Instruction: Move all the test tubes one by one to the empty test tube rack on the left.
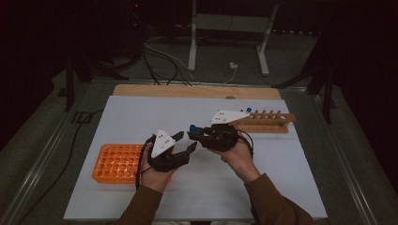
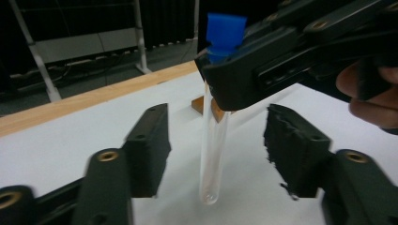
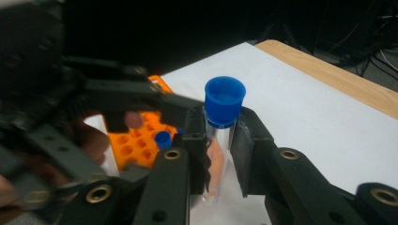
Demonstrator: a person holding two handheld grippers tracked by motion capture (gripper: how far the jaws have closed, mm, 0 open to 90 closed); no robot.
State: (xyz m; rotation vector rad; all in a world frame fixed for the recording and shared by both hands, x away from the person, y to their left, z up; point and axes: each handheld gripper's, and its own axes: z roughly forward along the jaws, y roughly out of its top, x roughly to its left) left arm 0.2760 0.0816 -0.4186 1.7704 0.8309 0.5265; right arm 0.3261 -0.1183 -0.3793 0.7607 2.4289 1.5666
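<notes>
Your right hand-held gripper [image 3: 220, 154] is pinching a clear tube [image 3: 217, 154] just under its blue cap [image 3: 225, 101], holding it upright above the middle of the table [image 1: 141, 112]. Your left hand-held gripper [image 2: 216, 154] is spread wide, one jaw on either side of the tube's lower half and touching neither side. In the high view the two meet mid-table, left [image 1: 185, 143] and right [image 1: 199, 133] nose to nose.

My reading is that you are midway through a hand-over: the tube is out of the wooden rack [image 1: 265, 122] near the far right edge and has not yet reached the orange rack [image 1: 117, 161] by the left edge. Left to do, as I judge it: close the left jaws on the glass, let go with the right, and seat the tube in an orange well.

Counts, largest first: one table; two racks, one wooden and one orange; two grippers; one tube in hand. A second blue cap [image 3: 163, 139] shows at the orange rack in the right gripper view, and another [image 1: 248, 110] at the wooden rack in the high view. The tubes under them are too small to make out.
</notes>
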